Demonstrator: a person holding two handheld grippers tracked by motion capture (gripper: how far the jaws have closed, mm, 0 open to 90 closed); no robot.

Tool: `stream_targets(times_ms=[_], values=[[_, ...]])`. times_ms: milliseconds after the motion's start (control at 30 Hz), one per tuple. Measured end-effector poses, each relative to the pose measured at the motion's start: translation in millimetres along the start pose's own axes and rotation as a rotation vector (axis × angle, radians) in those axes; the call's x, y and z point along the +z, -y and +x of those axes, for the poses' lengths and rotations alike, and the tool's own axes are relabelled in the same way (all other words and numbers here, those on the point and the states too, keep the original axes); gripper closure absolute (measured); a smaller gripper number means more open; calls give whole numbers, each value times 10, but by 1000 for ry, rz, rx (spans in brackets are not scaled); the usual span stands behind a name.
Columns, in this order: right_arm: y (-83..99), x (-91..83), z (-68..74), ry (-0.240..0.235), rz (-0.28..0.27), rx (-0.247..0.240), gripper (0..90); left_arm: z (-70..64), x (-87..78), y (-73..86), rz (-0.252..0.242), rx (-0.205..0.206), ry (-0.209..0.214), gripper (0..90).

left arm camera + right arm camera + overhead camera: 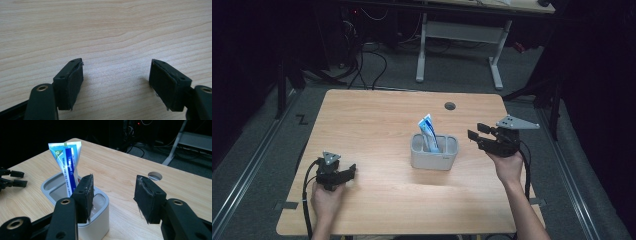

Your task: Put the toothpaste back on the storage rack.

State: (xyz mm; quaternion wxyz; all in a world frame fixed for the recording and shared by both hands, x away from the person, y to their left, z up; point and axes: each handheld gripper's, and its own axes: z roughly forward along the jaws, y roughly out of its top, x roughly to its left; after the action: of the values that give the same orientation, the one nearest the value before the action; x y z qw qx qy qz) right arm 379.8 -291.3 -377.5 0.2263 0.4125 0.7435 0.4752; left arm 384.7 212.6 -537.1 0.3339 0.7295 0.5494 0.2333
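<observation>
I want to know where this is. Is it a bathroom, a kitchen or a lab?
Probably a lab or workshop: a wooden table with a cable hole, loose cables on the floor, a desk frame behind, and dark surroundings.

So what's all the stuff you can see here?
toothpaste tube: one, blue and white, upright in the holder
holder: one, grey, two compartments, middle of the table
table: one, light wood, with a round hole near the far edge
desk frame: one, white, on the floor beyond the table
left gripper: one, black, open, low over the table's near left
right gripper: one, black, open, beside the holder
hands: two, holding the grippers
</observation>
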Motion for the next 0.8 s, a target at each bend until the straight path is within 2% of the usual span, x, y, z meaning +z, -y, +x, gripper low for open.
stream_targets(times_ms=[800], values=[[227,-123,-134,19,-10,68,499,-1,0,0,0,1,-1,279]])
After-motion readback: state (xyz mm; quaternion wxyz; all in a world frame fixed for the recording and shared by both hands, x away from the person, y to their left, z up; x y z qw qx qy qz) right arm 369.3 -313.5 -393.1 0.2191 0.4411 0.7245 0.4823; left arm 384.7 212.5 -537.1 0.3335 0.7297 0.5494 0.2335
